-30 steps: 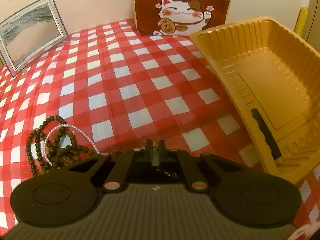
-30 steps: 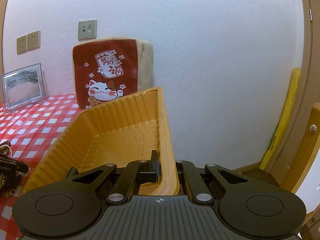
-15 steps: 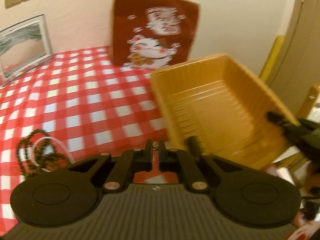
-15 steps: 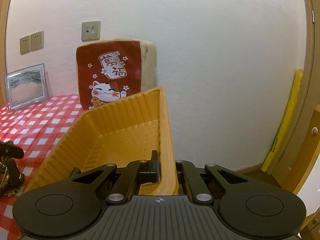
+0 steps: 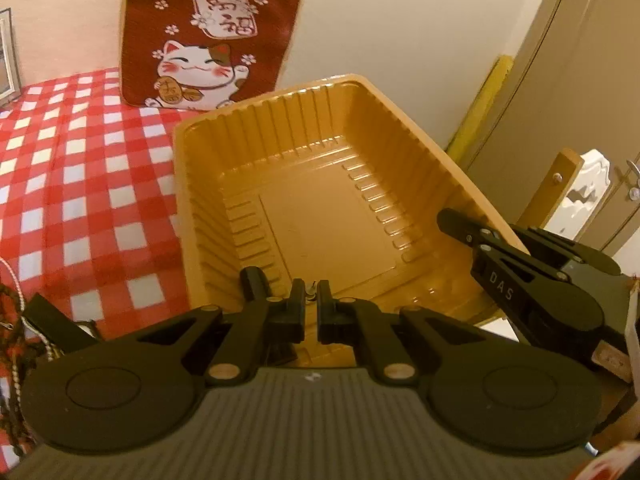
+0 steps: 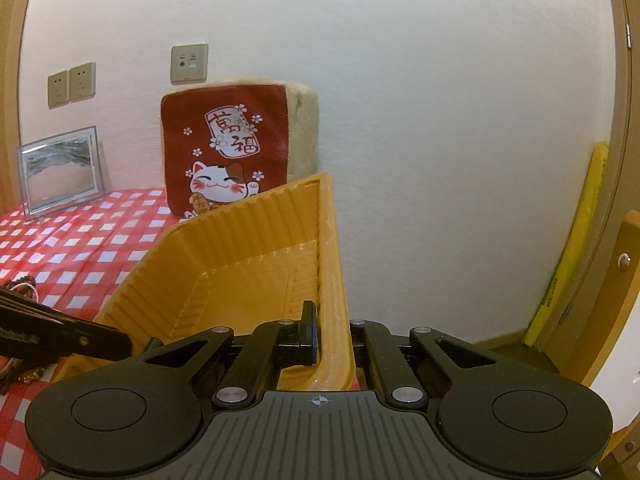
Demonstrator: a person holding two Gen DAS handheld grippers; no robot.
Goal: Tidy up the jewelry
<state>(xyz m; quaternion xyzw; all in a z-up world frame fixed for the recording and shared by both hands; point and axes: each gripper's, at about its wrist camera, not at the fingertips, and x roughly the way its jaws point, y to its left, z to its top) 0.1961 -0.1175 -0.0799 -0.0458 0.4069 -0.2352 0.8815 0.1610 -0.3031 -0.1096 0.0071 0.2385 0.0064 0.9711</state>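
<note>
An orange plastic tray (image 5: 320,208) sits at the right end of the red-checked table (image 5: 80,200), and part of it reaches past the table edge. My right gripper (image 6: 332,320) is shut on its right wall (image 6: 330,240); in the left wrist view it (image 5: 446,218) comes in from the right. My left gripper (image 5: 311,300) hovers over the tray's near end, shut with a tiny metal piece (image 5: 310,288) at its tips. A black stick-shaped item (image 5: 254,280) leans on the near wall. Brown beads and a pearl string (image 6: 24,286) lie left of the tray.
A red lucky-cat cushion (image 5: 208,40) stands against the wall behind the tray. A framed picture (image 6: 60,172) leans at the far left. A yellow pole (image 6: 576,240), a wooden chair part (image 5: 556,188) and a door are right of the table.
My left gripper has swung right and risen, from beside the bead pile to over the tray's near end. The right gripper and the tray have kept still.
</note>
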